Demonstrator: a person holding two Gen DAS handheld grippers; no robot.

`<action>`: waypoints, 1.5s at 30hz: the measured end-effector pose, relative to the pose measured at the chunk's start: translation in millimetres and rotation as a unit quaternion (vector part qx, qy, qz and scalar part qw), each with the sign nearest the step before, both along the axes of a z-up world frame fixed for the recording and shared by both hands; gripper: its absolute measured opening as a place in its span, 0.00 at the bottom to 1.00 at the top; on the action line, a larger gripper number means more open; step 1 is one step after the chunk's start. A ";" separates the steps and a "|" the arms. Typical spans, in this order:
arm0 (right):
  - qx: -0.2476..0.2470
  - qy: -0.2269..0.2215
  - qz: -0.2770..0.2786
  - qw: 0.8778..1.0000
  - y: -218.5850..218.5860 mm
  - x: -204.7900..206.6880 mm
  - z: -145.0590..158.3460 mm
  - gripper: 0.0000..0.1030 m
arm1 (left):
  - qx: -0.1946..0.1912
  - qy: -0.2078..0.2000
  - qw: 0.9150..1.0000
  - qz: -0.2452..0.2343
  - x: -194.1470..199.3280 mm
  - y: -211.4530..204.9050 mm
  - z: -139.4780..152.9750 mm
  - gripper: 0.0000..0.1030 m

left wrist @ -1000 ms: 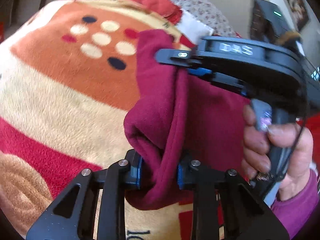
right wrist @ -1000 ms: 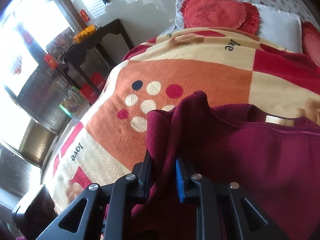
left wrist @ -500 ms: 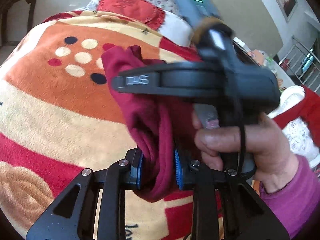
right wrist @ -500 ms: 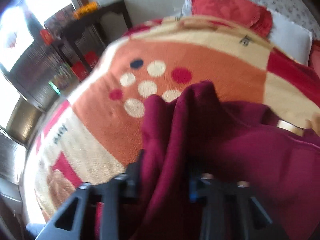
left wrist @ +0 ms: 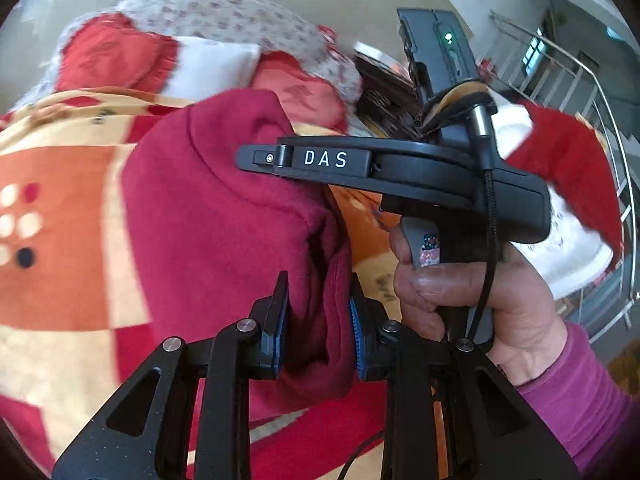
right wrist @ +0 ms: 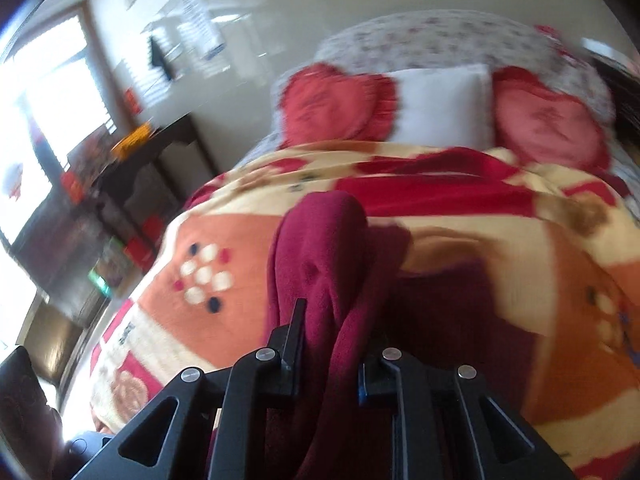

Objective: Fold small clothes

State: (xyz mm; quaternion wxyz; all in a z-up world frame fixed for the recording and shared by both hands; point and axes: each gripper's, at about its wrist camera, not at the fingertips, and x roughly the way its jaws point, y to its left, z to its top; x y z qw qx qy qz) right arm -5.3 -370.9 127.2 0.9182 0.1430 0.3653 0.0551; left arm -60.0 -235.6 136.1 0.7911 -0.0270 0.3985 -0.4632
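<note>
- The dark red, soft fleece garment [left wrist: 224,216] was lifted in a bunched fold above the bed, pinched at two spots; its upper edge arched in a rounded hump, and a stitched seam curved across its face.
- The left gripper [left wrist: 318,320] was clamped on a thick roll of that garment, the cloth filling the gap between its blue-padded fingers [left wrist: 280,324] and sagging below them.
- The right gripper [right wrist: 330,354] was likewise closed on a gathered ridge of the garment [right wrist: 320,264], which rose straight up between its black fingers and ended in a rounded top edge; more of the cloth trailed off to the right, lying in shadow on the bedding.
- In the left wrist view the right gripper's black body marked "DAS" [left wrist: 332,159] crossed just beside the garment's right edge, held by the person's right hand [left wrist: 472,292] in a magenta sleeve.
- Beneath lay a plush blanket in orange, cream and red blocks with a cluster of dots [right wrist: 208,276]; it spread open to the left of the garment and further to the right.
- Behind it, at the head of the bed, stood two red heart-shaped cushions [right wrist: 336,104] with a white pillow [right wrist: 444,108] between them.
- A dark wooden side table [right wrist: 156,160] stood beyond the blanket's left edge, near a bright window.
</note>
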 end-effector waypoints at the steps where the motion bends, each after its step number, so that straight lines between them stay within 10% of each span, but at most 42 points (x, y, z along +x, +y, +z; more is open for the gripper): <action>1: 0.004 0.004 -0.012 1.000 -13.8 -4.8 -4.0 0.16 | 0.005 0.008 1.000 -0.008 -1.1 -8.0 -1.1 0.30; 4: -0.005 0.027 -0.047 0.999 -44.2 -11.1 -30.3 0.16 | 0.021 0.049 0.998 -0.030 0.3 -18.0 -11.6 0.53; 9: 0.044 0.058 -0.087 0.994 -77.9 -17.5 -72.0 0.19 | 0.058 0.037 0.998 -0.007 -9.0 14.7 -19.5 0.54; 16: 0.067 0.022 -0.095 0.993 -74.9 -68.0 -40.6 0.68 | 0.127 -0.011 0.990 0.062 1.9 50.5 -38.8 0.54; 21: 0.089 0.051 -0.072 0.992 -54.0 -82.3 -49.1 0.68 | 0.123 0.001 0.991 0.062 1.9 51.5 -58.2 0.54; 24: 0.024 0.066 -0.067 0.995 -35.9 -87.0 -59.2 0.29 | 0.129 0.002 0.990 0.058 -0.3 37.6 -61.8 0.54; 27: 0.008 0.042 -0.071 0.997 -28.5 -108.1 -61.0 0.19 | 0.134 0.004 0.989 0.055 -2.2 30.8 -66.2 0.54; 33: 0.008 0.077 -0.099 0.992 -34.8 -119.7 -96.5 0.18 | 0.156 0.013 0.986 0.048 -4.6 21.1 -79.2 0.54; 39: 0.021 0.029 -0.125 0.992 -45.4 -134.1 -60.2 0.45 | 0.156 -0.007 0.986 0.050 -7.1 18.2 -75.2 0.54; 45: 0.010 -0.002 -0.109 0.994 -34.7 -105.2 -35.8 0.45 | 0.155 -0.006 0.986 0.061 -1.3 12.5 -77.3 0.56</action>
